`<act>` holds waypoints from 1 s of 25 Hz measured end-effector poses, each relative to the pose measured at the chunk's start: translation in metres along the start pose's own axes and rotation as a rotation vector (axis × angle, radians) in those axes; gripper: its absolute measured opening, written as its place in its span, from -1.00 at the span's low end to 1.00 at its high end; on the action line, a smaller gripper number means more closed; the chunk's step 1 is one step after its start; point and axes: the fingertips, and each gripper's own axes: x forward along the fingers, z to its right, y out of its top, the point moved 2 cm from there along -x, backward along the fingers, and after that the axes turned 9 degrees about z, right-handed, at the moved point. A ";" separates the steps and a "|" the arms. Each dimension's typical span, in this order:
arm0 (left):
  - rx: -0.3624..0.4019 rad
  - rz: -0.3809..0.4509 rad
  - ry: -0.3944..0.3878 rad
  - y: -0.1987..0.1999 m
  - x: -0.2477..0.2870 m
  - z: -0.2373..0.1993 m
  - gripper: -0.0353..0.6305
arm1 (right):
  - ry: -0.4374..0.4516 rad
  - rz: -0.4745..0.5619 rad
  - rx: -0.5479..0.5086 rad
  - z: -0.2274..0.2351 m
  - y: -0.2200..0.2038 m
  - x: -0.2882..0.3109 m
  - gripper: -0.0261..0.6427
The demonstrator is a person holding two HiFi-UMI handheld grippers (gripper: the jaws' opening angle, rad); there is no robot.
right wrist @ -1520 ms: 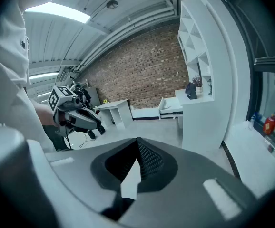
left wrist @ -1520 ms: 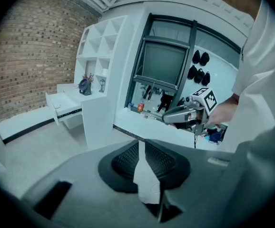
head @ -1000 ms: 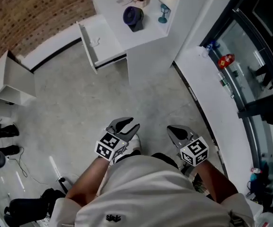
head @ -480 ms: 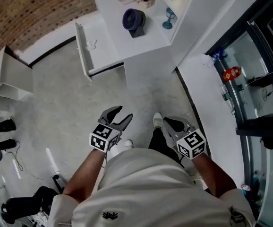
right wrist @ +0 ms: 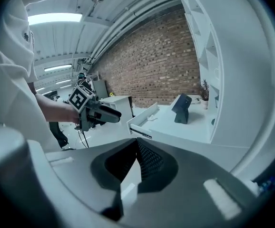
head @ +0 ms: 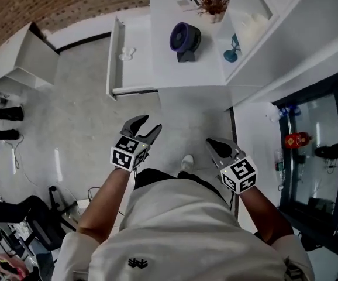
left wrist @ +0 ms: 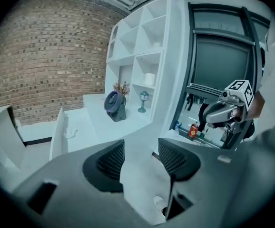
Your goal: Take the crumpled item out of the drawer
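Standing on the pale floor (head: 81, 110) short of a white worktop (head: 169, 69), both claws held out in front at waist level, well apart from the furniture.

Drawer (head: 137, 69): pulled open at the worktop's left end. The crumpled item (head: 126, 53), small and white, lies inside on the drawer bottom, near the far end. It also shows in the left gripper view (left wrist: 70, 134) and the right gripper view (right wrist: 152, 118), untouched.

Left claw (head: 148, 124): jaws wide apart and have just been opening. Nothing is between them; only the white cabinet front and floor show through the gap in its own view (left wrist: 140, 158).

Right claw (head: 214, 145): jaws drawn together, pads meeting, gripping nothing (right wrist: 136, 151).

On the worktop: a dark round fan (head: 185, 38), a dried plant in a pot (head: 213, 2) and a small blue goblet (head: 233, 45) near the shelving.

A white shoe (head: 186, 161) shows between the two claws.
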 end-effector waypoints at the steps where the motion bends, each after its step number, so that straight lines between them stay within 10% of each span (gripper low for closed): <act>1: -0.002 0.001 0.025 0.003 0.008 -0.005 -0.22 | 0.014 -0.005 -0.002 0.010 0.000 0.002 -0.89; 11: -0.043 -0.031 0.214 0.016 0.059 -0.118 -0.21 | 0.097 -0.036 -0.015 0.058 0.015 0.053 -0.86; 25: -0.075 -0.174 0.306 0.003 0.187 -0.368 -0.18 | -0.108 -0.077 0.070 0.142 0.083 0.180 -0.86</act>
